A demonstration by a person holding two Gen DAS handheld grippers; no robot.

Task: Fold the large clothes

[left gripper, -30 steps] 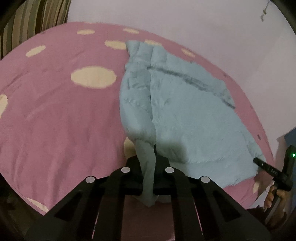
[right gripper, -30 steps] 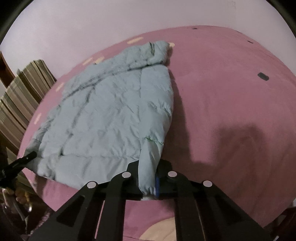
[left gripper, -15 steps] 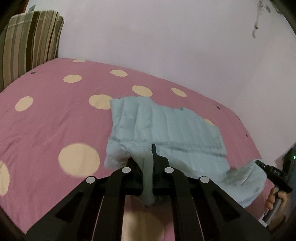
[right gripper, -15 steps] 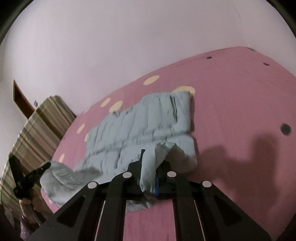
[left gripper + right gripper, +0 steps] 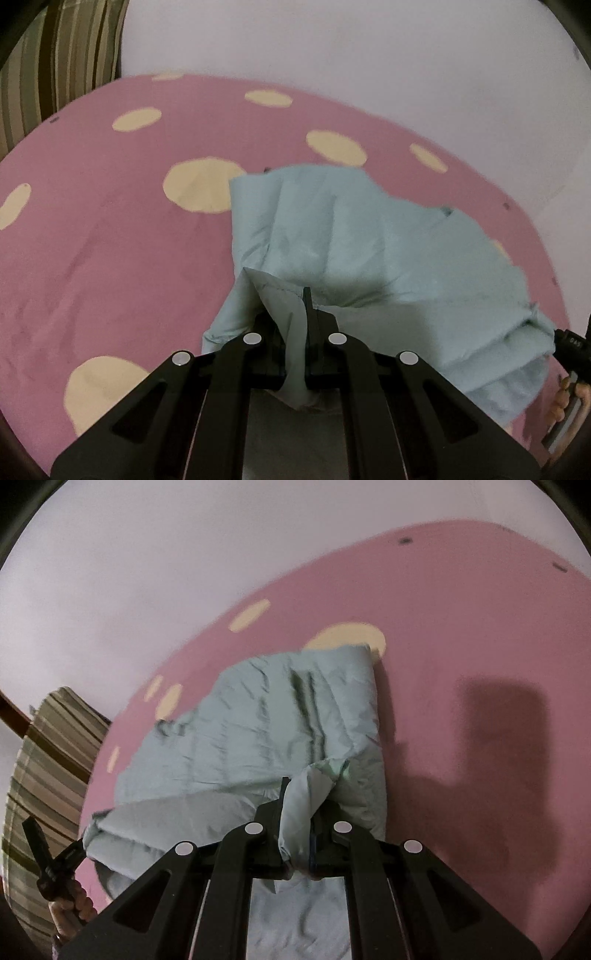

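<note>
A pale blue quilted jacket lies on a pink bed with cream dots. Its near edge is lifted and doubled over toward the far part. My left gripper is shut on one near corner of the jacket. My right gripper is shut on the other near corner; the jacket also shows in the right wrist view. The right gripper shows at the right edge of the left wrist view, and the left gripper at the lower left of the right wrist view.
A white wall runs behind the bed. A striped cushion or headboard stands at the left end, also in the right wrist view. Bare pink sheet lies to the right of the jacket.
Both grippers have carried the jacket's near edge up and forward over its far part. The flat jacket is now folded roughly in half, and the wall fills more of both views.
</note>
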